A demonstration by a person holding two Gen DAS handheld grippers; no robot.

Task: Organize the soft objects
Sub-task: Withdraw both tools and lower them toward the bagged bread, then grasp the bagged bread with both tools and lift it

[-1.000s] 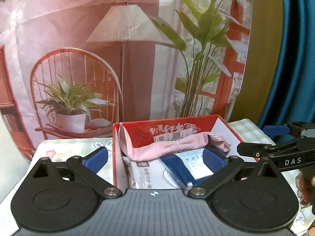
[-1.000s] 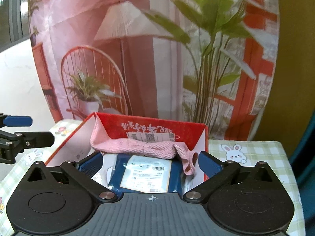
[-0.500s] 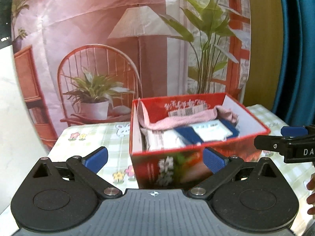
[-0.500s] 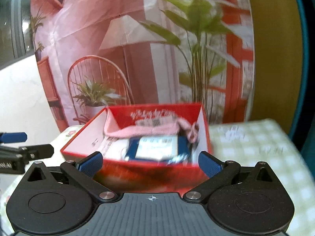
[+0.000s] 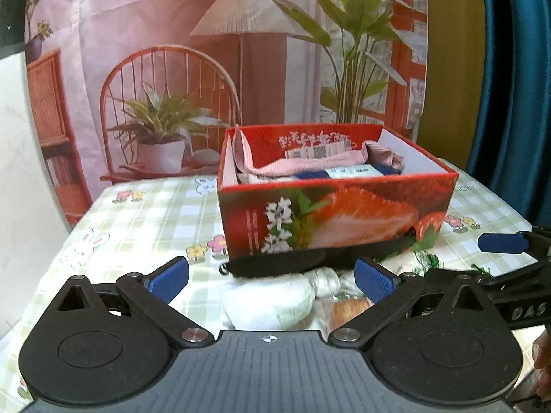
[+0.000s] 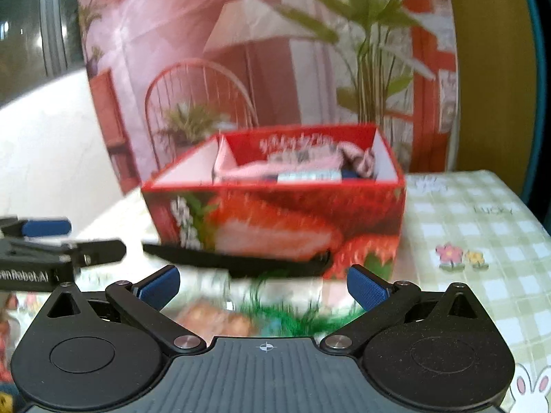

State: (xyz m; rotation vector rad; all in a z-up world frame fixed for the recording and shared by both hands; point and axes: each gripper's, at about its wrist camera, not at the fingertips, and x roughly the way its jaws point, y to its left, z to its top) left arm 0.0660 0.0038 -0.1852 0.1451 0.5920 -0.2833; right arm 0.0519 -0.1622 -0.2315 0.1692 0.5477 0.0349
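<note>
A red strawberry-print box [image 5: 335, 211] stands on the checked tablecloth; it also shows in the right wrist view [image 6: 275, 220]. Inside lie a pink cloth [image 5: 310, 163] and a blue-and-white packet [image 5: 347, 172]. In front of the box lie a black strap [image 5: 310, 258], a white rolled cloth [image 5: 275, 296] and a soft item with green fringe [image 6: 282, 313]. My left gripper [image 5: 272, 277] is open and empty just above the white cloth. My right gripper [image 6: 263, 284] is open and empty over the fringed item, which is blurred.
The green-checked tablecloth [image 5: 148, 220] covers the table, with its right edge by a blue curtain [image 5: 516, 86]. A printed backdrop [image 5: 206, 51] hangs behind the box. Each gripper shows at the side of the other's view.
Both grippers have pulled back and down from above the box. The box front and the items lying before it have come into view. Both grippers stay open.
</note>
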